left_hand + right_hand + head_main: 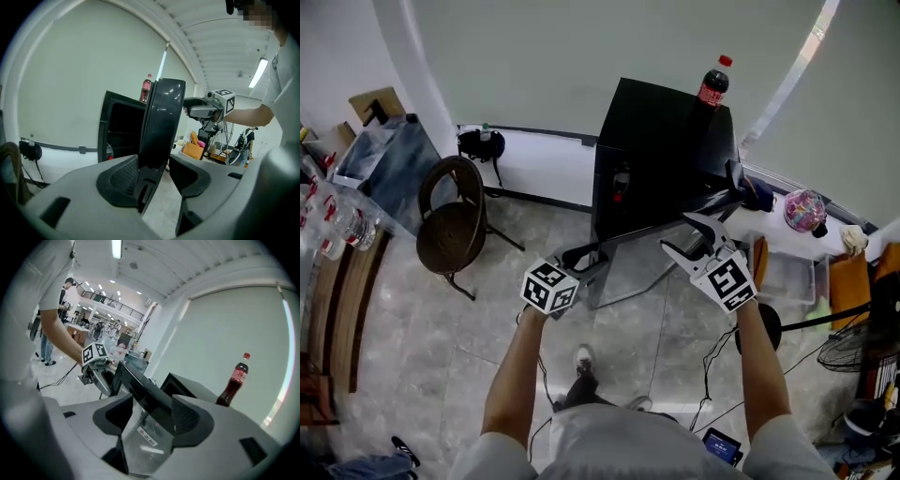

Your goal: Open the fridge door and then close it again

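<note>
We look down on a small black fridge (661,150) against a pale wall, with a cola bottle (712,84) standing upright on its top. The fridge door (642,267) hangs wide open, swung out towards us, and the dark inside shows behind it. Our left gripper (581,257) is at the door's free upright edge. Its jaws are parted with the edge between them: one pad lies against the door and a sliver of floor shows at the other. Our right gripper (686,237) sits over the door's top edge, jaws likewise parted around it and not clearly pinching. We judge the opening done and the closing about to start. To close it well, we should let the door lead along its own arc about the hinge and move both grippers together. We should keep the jaws square to the edges so they do not twist or slip off. We should push slowly, since a bump could tip the bottle. Near the end, we should slide the jaws clear so they are not caught against the cabinet.
</note>
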A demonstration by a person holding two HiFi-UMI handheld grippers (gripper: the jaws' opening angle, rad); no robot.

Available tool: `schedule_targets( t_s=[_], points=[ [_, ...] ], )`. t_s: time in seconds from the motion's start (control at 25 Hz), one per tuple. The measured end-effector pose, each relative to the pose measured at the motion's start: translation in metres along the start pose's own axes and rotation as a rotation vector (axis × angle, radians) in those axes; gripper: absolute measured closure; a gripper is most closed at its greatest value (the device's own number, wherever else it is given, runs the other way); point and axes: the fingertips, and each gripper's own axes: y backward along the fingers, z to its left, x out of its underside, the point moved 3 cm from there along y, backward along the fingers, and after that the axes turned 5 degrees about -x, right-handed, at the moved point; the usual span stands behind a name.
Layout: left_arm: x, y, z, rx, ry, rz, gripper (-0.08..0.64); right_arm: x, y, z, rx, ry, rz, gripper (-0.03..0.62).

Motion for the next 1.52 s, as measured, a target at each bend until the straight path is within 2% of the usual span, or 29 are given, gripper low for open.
schedule_targets(
  t_s=[0.12, 0.28, 0.48, 0.6, 0.8, 0.96, 1.2, 1.52],
  points=[
    [0.004, 0.003, -0.011, -0.036, 0.017, -0.004, 0.364, 0.009, 0.022, 0.007, 0.052, -0.101, -0.057, 0.339],
    [0.011, 0.011, -0.031, -0.062, 0.035, -0.008, 0.364, 0.024, 0.05, 0.024, 0.078, -0.182, -0.086, 0.341],
    [0.019, 0.018, -0.065, -0.06, 0.038, -0.003, 0.364, 0.038, 0.086, 0.04, 0.119, -0.265, -0.132, 0.344],
    [0.027, 0.02, -0.091, -0.034, 0.032, 0.021, 0.364, 0.049, 0.104, 0.052, 0.142, -0.306, -0.144, 0.345],
    [0.036, 0.022, -0.136, 0.02, 0.012, 0.052, 0.365, 0.057, 0.132, 0.073, 0.155, -0.35, -0.163, 0.345],
    [0.043, 0.021, -0.169, 0.029, -0.008, 0.059, 0.367, 0.057, 0.159, 0.09, 0.161, -0.372, -0.202, 0.345],
    [0.052, 0.015, -0.215, 0.04, -0.053, 0.072, 0.371, 0.053, 0.198, 0.114, 0.169, -0.457, -0.274, 0.347],
    [0.059, -0.005, -0.268, 0.06, -0.102, 0.077, 0.371, 0.055, 0.233, 0.142, 0.135, -0.447, -0.277, 0.347]
  ],
)
